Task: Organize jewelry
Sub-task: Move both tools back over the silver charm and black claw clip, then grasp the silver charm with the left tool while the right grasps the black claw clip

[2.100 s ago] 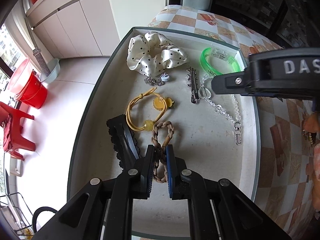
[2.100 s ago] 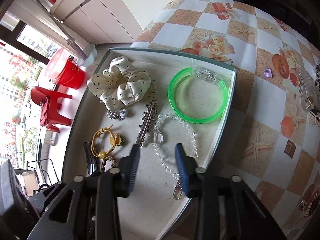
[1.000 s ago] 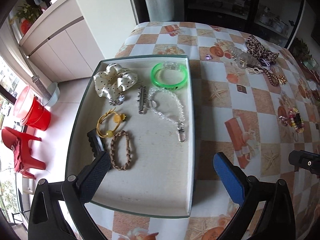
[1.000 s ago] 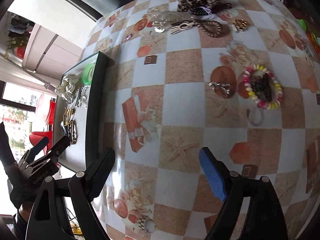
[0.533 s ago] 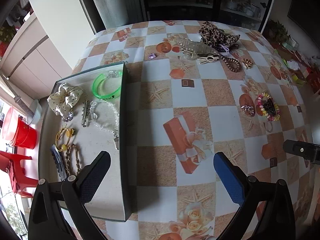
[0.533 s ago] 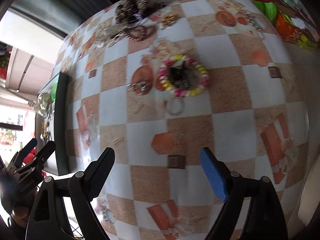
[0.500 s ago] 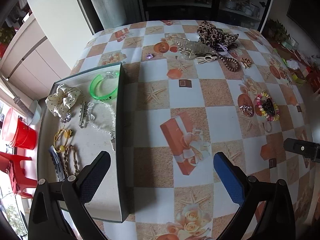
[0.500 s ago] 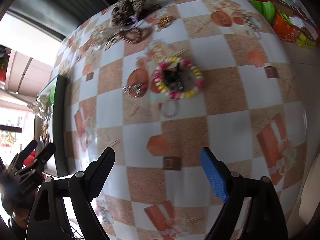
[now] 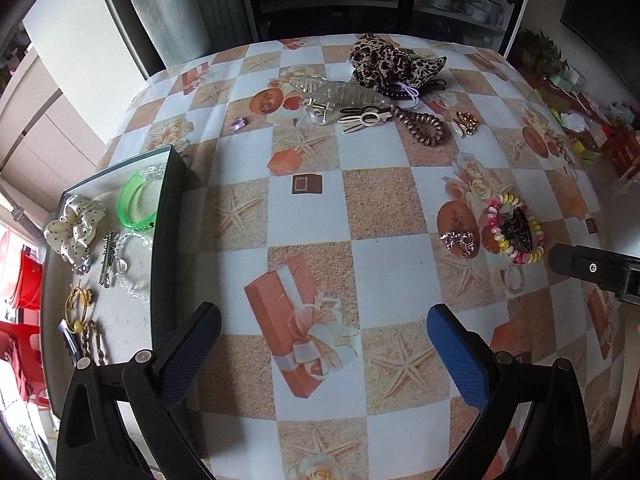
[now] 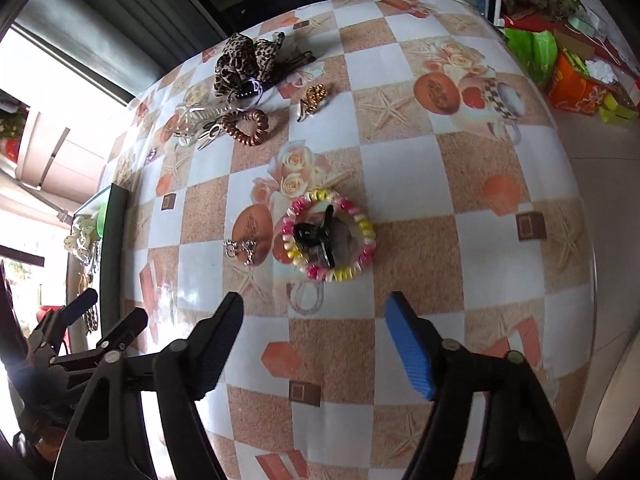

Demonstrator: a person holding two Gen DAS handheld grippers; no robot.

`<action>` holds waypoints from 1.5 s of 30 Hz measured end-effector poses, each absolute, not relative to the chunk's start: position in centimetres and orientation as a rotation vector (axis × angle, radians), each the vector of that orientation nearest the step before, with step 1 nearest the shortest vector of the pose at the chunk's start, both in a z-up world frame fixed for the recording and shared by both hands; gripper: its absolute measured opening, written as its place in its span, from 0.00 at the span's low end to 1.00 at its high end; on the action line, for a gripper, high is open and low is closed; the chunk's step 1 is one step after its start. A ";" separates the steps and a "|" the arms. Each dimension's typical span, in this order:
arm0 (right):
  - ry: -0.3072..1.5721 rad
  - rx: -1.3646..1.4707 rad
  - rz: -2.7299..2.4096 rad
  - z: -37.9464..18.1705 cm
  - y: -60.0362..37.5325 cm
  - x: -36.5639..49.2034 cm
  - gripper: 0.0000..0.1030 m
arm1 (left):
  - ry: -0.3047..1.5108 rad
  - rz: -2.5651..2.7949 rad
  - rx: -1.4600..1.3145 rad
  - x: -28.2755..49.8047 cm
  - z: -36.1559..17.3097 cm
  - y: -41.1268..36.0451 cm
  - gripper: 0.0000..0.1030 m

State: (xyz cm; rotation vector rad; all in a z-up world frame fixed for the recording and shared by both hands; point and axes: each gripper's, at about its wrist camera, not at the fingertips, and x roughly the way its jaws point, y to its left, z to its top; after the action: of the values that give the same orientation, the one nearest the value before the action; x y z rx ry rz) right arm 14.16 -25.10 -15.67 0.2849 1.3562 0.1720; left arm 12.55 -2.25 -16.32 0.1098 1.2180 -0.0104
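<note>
My left gripper [image 9: 324,344] is open and empty above the patterned tablecloth, right of the tray [image 9: 166,216]. The tray holds a polka-dot scrunchie [image 9: 74,228], a green bangle [image 9: 138,204], a crystal bracelet [image 9: 130,268], a yellow hair tie [image 9: 78,306] and a braided band [image 9: 94,344]. My right gripper [image 10: 316,344] is open and empty just short of a colourful bead bracelet [image 10: 360,256] that rings a black claw clip [image 10: 316,236]. A silver charm [image 10: 240,250] lies to its left.
At the table's far side lie a leopard scrunchie [image 9: 384,60], a clear claw clip [image 9: 340,94], a brown coil tie [image 9: 426,128] and a gold piece [image 9: 464,122]. A purple bead [image 9: 239,123] lies near the tray. The table edge drops off right [image 10: 576,200].
My left gripper let go of the braided band in the tray, opened and drew back right over the cloth. My right gripper swung from the tray to the bead bracelet.
</note>
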 end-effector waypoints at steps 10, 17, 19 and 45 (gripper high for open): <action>1.375 0.302 0.225 -18.0 -24.6 16.7 0.47 | 1.211 -0.101 0.109 14.4 -17.8 -5.0 1.00; 1.385 0.286 0.243 -19.0 -24.4 18.1 0.32 | 1.221 -0.153 0.127 15.5 -19.1 -6.7 0.95; 1.391 0.268 0.244 -19.3 -24.2 18.3 0.25 | 1.222 -0.165 0.129 15.7 -19.4 -7.1 0.95; 1.338 0.359 0.260 -18.8 -27.2 17.8 0.24 | 1.208 -0.282 0.200 17.8 -21.4 -11.6 0.35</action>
State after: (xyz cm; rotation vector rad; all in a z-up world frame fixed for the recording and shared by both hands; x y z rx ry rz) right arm 17.82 -27.18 -18.83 0.3591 1.3381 0.2599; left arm 17.81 -11.63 -21.38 0.2001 1.2084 -0.2820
